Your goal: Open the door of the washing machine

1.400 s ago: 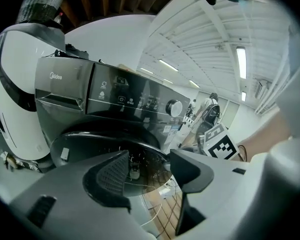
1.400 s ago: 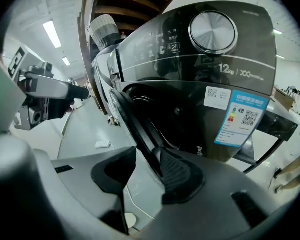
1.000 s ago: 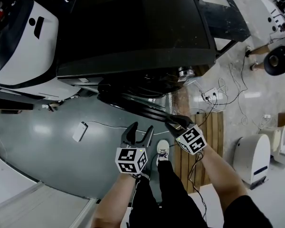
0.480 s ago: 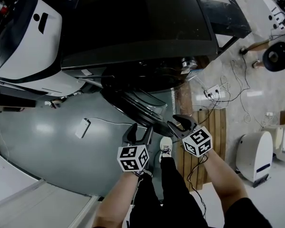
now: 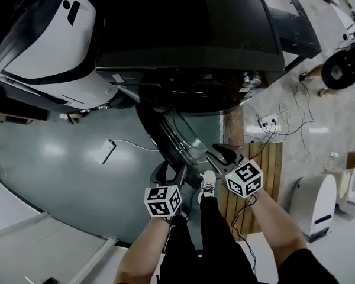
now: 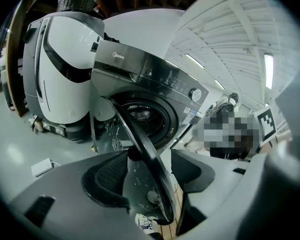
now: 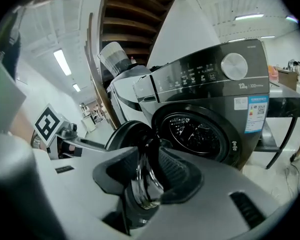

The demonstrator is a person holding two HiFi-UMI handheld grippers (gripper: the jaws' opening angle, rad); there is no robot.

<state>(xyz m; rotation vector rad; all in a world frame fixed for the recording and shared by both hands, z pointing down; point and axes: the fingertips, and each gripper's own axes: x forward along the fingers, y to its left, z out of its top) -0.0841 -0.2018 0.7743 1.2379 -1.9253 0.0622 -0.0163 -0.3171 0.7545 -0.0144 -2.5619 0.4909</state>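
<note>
The dark front-loading washing machine (image 5: 189, 40) stands at the top of the head view, with its drum opening (image 7: 195, 131) uncovered. Its round door (image 5: 174, 132) is swung out toward me, glass bowl showing. My right gripper (image 5: 216, 154) is shut on the door's free edge (image 7: 147, 179), with the rim and glass pinched between its pads. My left gripper (image 5: 170, 173) is just left of it and a little lower. Its jaws stand open, and the door's black rim (image 6: 140, 144) runs slantwise between them with a gap on the right side.
A large white appliance (image 5: 53, 46) stands left of the machine. A wooden pallet (image 5: 248, 176), a power strip with cables (image 5: 269, 120) and a white unit (image 5: 310, 200) are on the right. A small white box (image 5: 105, 151) lies on the grey floor. My shoe (image 5: 208, 182) is under the door.
The door has swung further out from the machine with my right gripper on its edge. My left gripper has moved in, so the door's rim now lies between its jaws.
</note>
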